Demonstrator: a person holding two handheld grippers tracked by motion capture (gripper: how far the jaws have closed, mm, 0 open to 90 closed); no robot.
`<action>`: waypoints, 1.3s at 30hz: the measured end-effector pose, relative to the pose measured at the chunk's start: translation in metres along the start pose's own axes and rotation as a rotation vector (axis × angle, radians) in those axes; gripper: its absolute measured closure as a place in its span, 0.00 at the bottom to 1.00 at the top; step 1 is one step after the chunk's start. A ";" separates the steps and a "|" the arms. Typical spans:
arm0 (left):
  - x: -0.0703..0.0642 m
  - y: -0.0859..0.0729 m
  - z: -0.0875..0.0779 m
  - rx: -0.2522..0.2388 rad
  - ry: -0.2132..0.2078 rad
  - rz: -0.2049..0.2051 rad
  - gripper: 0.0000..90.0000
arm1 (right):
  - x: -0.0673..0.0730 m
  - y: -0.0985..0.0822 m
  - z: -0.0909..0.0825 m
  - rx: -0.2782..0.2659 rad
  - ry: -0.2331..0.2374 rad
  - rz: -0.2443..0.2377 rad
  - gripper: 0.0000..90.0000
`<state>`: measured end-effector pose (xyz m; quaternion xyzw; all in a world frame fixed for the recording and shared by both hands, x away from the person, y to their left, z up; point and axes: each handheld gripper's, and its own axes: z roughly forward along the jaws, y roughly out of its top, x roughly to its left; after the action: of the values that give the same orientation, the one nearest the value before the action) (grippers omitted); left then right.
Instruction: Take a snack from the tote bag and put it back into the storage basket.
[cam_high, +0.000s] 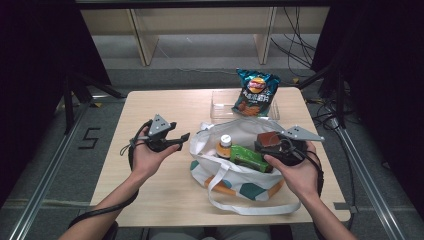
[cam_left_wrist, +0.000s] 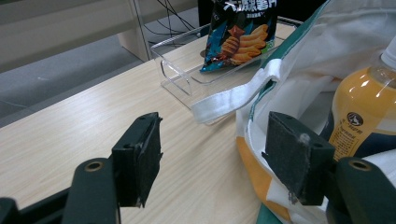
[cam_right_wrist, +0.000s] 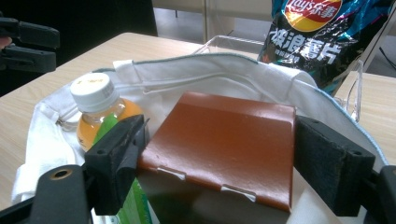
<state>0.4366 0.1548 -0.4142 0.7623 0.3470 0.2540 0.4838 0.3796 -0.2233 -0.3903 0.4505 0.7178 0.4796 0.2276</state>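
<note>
Right now your right gripper (cam_right_wrist: 219, 163) has its 2 jaws closed on the brown packet (cam_right_wrist: 224, 140), holding it over the open tote bag (cam_high: 220, 172) beside the orange drink bottle (cam_right_wrist: 100, 109). Your left gripper (cam_left_wrist: 217, 154) hangs open and empty just beside the bag, above the table (cam_high: 165, 105).
</note>
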 end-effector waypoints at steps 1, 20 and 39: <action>0.000 0.000 0.000 0.000 0.000 0.000 0.39 | -0.001 0.000 0.000 0.000 -0.008 -0.020 0.24; 0.000 0.000 0.001 -0.001 -0.006 0.007 0.39 | -0.005 -0.006 0.004 0.009 -0.016 -0.031 0.25; 0.000 0.000 0.000 0.002 0.000 0.009 0.39 | -0.005 -0.009 0.003 -0.005 -0.020 -0.004 0.35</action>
<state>0.4368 0.1549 -0.4142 0.7643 0.3440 0.2556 0.4818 0.3807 -0.2270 -0.4000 0.4534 0.7150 0.4765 0.2370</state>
